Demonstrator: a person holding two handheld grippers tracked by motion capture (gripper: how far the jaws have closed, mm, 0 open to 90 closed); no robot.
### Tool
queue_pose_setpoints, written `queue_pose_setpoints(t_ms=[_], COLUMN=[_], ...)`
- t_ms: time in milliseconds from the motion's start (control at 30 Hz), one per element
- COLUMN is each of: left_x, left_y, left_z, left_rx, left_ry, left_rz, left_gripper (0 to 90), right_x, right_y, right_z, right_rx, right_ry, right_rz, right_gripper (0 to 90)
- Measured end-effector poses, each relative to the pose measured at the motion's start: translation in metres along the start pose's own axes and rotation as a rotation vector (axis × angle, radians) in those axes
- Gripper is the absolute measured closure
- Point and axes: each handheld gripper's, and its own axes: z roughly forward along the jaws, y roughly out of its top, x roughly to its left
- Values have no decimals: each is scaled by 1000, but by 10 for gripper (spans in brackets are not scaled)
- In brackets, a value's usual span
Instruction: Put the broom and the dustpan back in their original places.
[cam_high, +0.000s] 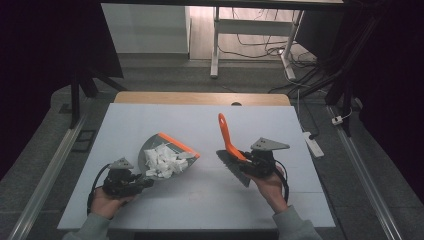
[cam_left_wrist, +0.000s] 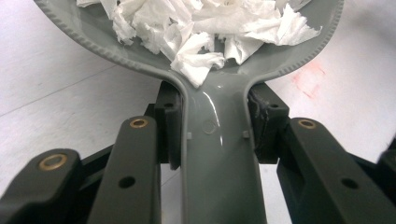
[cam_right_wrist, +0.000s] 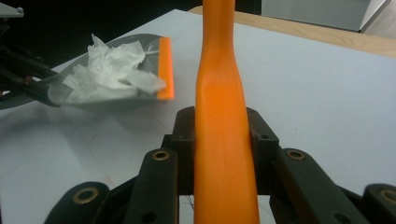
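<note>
The left gripper (cam_left_wrist: 215, 135) pinches the smooth grey plastic handle of a dustpan (cam_high: 167, 150) heaped with crumpled white paper scraps (cam_high: 164, 161), its orange lip pointing away. The right gripper (cam_right_wrist: 223, 140) clamps a brush (cam_high: 231, 150) by its glossy orange handle, which tilts upward over the white table (cam_high: 200, 200).

A pale grey table (cam_high: 200, 125) with a wooden strip along its far edge. A faint pink smudge (cam_left_wrist: 309, 79) marks the top. I can't tell whether the dustpan (cam_high: 167, 155) rests on it.
</note>
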Motion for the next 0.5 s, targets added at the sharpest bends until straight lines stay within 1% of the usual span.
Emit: queue_pose_setpoints(t_ms=[33,100,233,267,367,433,500], left_x=[0,1,1,2,2,3,4], left_y=[0,-2,-4,-4,-6,-9,-10], left_z=[0,0,0,0,-1,0,0], left_rx=[-2,-12,-39,-42,-51,-57,-68], left_ry=[6,31,70,74,104,140,163], left_rz=[-11,-33,-77,-88,-123,-152,-176], left_gripper=[616,616,616,616,616,616,616], right_x=[-2,-6,-13,-15,-19,-22,-24], right_y=[-3,-7,-15,-18,-24,-28,-31], right_z=[-4,-9,-18,-20,-24,-26,-27], right_rx=[-1,-2,-1,3,17,22,22], right_ry=[-4,-6,-24,-25,-31,-37,-45], right_rz=[7,18,37,43,52,67,88], right_gripper=[705,705,704,705,704,705,704])
